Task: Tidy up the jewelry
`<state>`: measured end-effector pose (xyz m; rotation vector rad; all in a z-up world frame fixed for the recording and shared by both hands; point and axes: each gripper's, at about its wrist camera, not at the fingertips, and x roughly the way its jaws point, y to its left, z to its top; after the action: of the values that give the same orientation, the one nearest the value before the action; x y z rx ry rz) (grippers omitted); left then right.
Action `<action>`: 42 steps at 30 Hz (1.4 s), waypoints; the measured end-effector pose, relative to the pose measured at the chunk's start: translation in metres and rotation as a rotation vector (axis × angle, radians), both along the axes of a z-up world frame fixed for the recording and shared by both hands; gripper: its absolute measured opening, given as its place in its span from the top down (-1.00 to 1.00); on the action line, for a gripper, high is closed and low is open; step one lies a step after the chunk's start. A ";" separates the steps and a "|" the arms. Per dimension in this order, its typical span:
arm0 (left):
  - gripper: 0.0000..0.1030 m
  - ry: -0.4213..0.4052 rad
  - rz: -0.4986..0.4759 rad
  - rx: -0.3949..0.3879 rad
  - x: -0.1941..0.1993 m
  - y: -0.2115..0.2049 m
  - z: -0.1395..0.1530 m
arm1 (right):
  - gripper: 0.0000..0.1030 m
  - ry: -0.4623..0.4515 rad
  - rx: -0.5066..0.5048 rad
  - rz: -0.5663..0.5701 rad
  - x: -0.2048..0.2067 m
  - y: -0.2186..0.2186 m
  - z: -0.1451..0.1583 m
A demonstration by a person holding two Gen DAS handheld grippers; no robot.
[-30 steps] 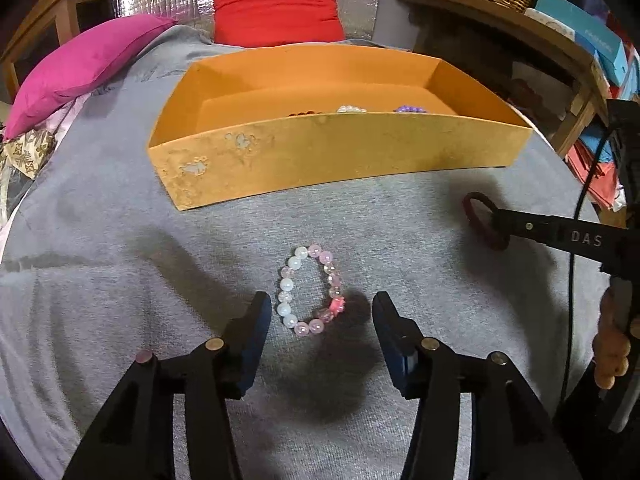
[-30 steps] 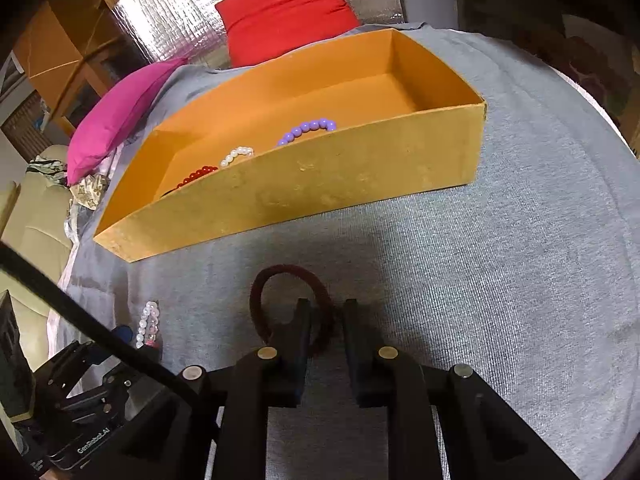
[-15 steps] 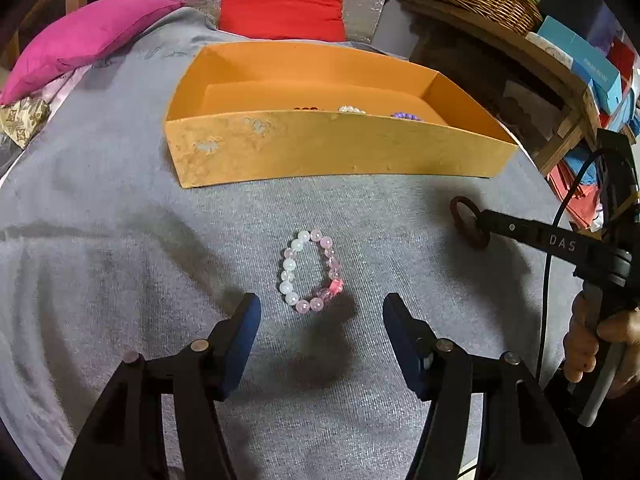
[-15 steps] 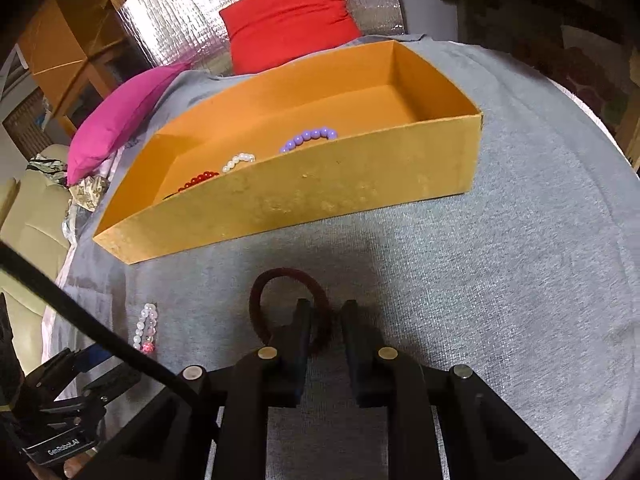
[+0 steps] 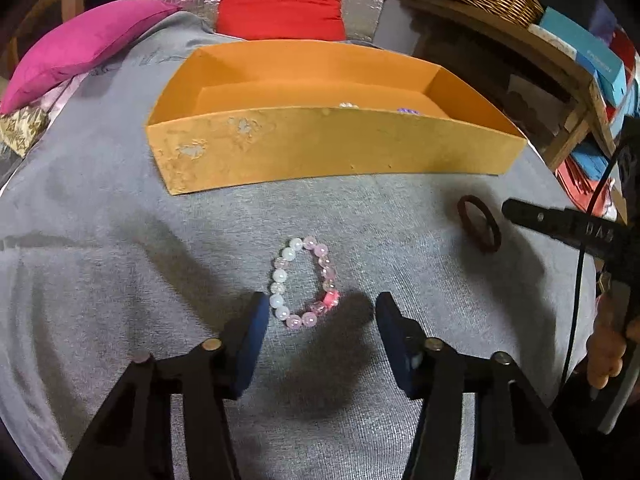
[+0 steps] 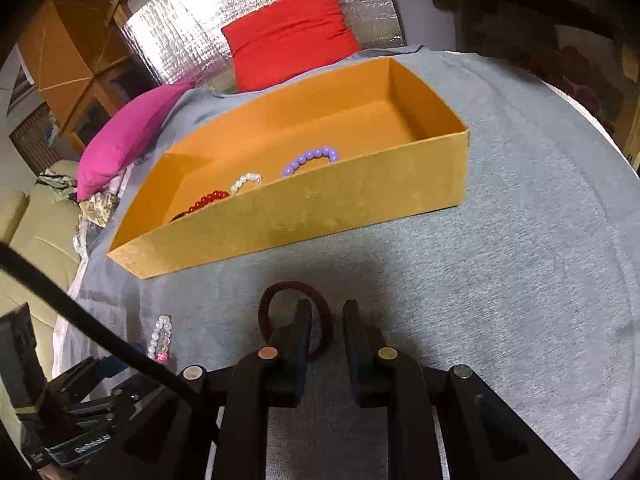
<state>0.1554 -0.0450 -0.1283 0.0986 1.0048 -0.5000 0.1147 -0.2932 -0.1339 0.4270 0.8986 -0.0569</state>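
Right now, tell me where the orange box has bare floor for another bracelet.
The orange box is bare at its right end, between the purple bracelet and the right wall. The left-centre is crowded: red bracelet, white bracelet and purple one line the front wall.

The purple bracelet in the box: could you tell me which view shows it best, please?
The right wrist view: the purple bracelet shows as an arc of beads above the box wall. The left wrist view shows only a sliver.
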 end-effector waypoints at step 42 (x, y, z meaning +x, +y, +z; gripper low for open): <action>0.84 -0.039 0.006 0.015 0.002 0.007 0.003 | 0.79 -0.001 -0.040 0.051 0.002 0.011 -0.004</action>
<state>0.1578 -0.0378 -0.1254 0.1180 0.9702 -0.4834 0.1166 -0.2827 -0.1382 0.3671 0.9060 -0.0279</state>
